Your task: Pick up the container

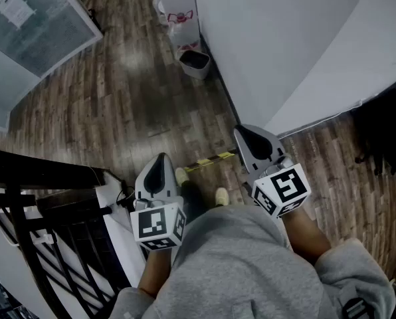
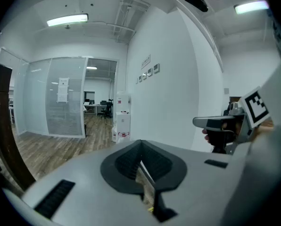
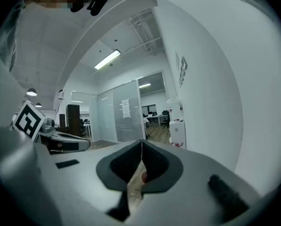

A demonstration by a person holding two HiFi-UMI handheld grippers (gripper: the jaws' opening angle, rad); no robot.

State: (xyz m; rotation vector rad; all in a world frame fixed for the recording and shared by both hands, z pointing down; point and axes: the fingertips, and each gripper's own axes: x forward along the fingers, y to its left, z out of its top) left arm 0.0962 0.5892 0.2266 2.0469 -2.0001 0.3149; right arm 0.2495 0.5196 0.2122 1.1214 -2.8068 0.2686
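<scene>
Head view: the left gripper (image 1: 161, 159) and the right gripper (image 1: 250, 138) are held side by side above the wood floor (image 1: 118, 98).
In the left gripper view and the right gripper view, each pair of jaws is pressed together with nothing between them. The only container in sight, a small open bin (image 1: 195, 63), stands on the floor against the white wall (image 1: 284, 38), well ahead of both grippers and beside a white cabinet (image 1: 175, 5).

Open wood floor (image 1: 118, 98) lies ahead between a white wall (image 1: 284, 45) on the right and a black railing (image 1: 45, 175) at left; a small bin (image 1: 195, 63) stands beside the wall.
</scene>
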